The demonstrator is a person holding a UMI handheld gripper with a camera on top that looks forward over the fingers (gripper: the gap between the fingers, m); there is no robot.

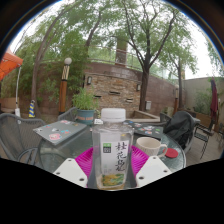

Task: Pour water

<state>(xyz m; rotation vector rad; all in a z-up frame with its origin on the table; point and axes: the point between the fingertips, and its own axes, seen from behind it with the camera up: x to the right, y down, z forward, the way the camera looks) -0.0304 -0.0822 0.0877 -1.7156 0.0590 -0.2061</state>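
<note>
Single tongs-mounted view, low and close behind the bottle, facing outward across a patio table toward trees.

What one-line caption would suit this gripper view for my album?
Gripper open around a clear plastic bottle with a green label on an outdoor glass table, white cup beside.

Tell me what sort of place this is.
Probably an outdoor patio or garden café: tall trees overhead, a stone wall behind, and a glass table with chairs. A bottle stands between the gripper's fingers.
</note>
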